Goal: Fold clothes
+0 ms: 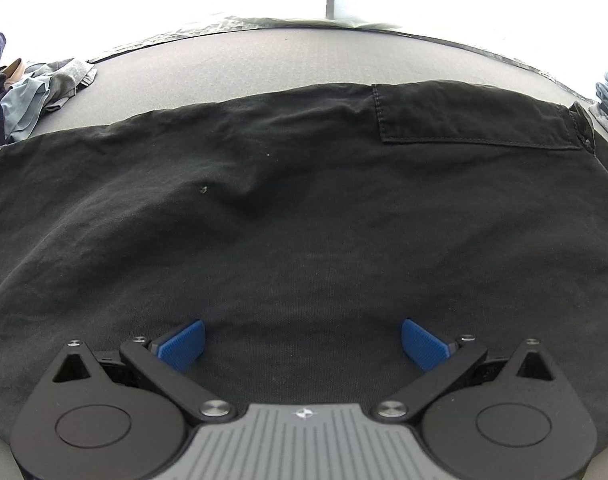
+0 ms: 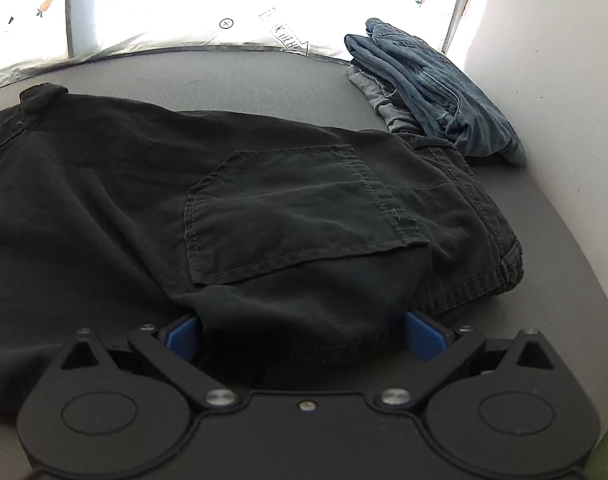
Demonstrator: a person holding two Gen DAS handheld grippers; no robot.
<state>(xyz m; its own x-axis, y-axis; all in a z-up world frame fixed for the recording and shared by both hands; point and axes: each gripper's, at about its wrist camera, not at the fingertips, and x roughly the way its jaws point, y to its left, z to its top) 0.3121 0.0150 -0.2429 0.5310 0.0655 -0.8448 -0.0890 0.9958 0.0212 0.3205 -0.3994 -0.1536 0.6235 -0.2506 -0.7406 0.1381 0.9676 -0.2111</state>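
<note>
A pair of black trousers (image 1: 304, 200) lies spread over the grey table (image 1: 263, 64), its back pocket (image 1: 472, 116) at the far right. My left gripper (image 1: 302, 344) hovers over the near part of the cloth, open wide, with nothing between its blue pads (image 1: 183, 344). In the right wrist view the same trousers (image 2: 103, 200) show the pocket (image 2: 295, 208) and the waistband end on the right. My right gripper (image 2: 304, 336) stands open just as wide, and a hump of the black cloth bulges up between its pads (image 2: 424, 338). Whether the cloth touches them is unclear.
Folded blue jeans (image 2: 436, 88) rest on a grey garment (image 2: 380, 92) at the far right, against a white wall (image 2: 564, 80). A loose heap of grey and pale blue clothes (image 1: 31, 92) lies at the far left. Bright white sheeting borders the table's far edge.
</note>
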